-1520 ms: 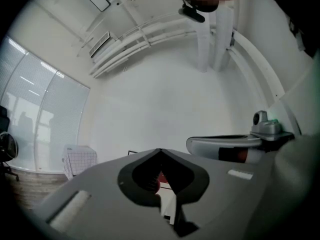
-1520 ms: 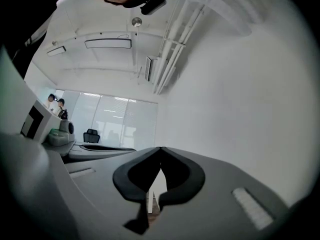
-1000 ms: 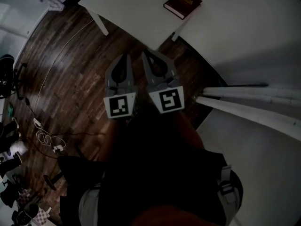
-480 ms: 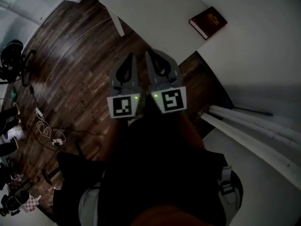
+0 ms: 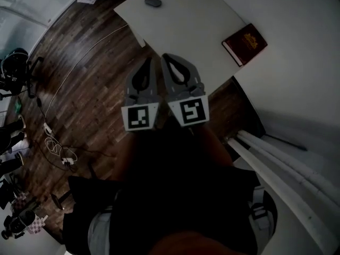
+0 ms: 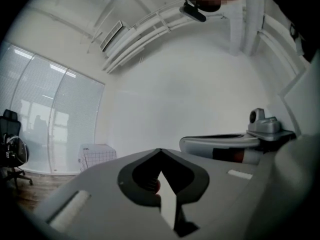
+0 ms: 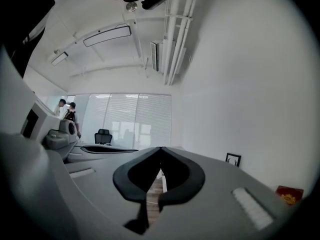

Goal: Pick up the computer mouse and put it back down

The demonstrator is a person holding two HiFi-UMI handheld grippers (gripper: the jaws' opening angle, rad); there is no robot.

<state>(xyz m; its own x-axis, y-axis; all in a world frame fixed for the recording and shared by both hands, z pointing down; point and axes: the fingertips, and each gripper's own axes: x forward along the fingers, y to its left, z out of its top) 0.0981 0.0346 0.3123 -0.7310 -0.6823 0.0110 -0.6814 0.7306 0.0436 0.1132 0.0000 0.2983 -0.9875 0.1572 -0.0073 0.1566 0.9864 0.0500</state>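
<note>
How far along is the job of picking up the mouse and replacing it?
Nothing looks done: the small dark grey computer mouse lies untouched on the white rectangular table. In hand: left claw and right claw, both shut and empty, point toward it. Left: reaching, gripping, lifting, replacing.

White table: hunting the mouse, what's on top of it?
A computer mouse and a dark red book lie on the white table. The right gripper hides part of its near edge.
</note>
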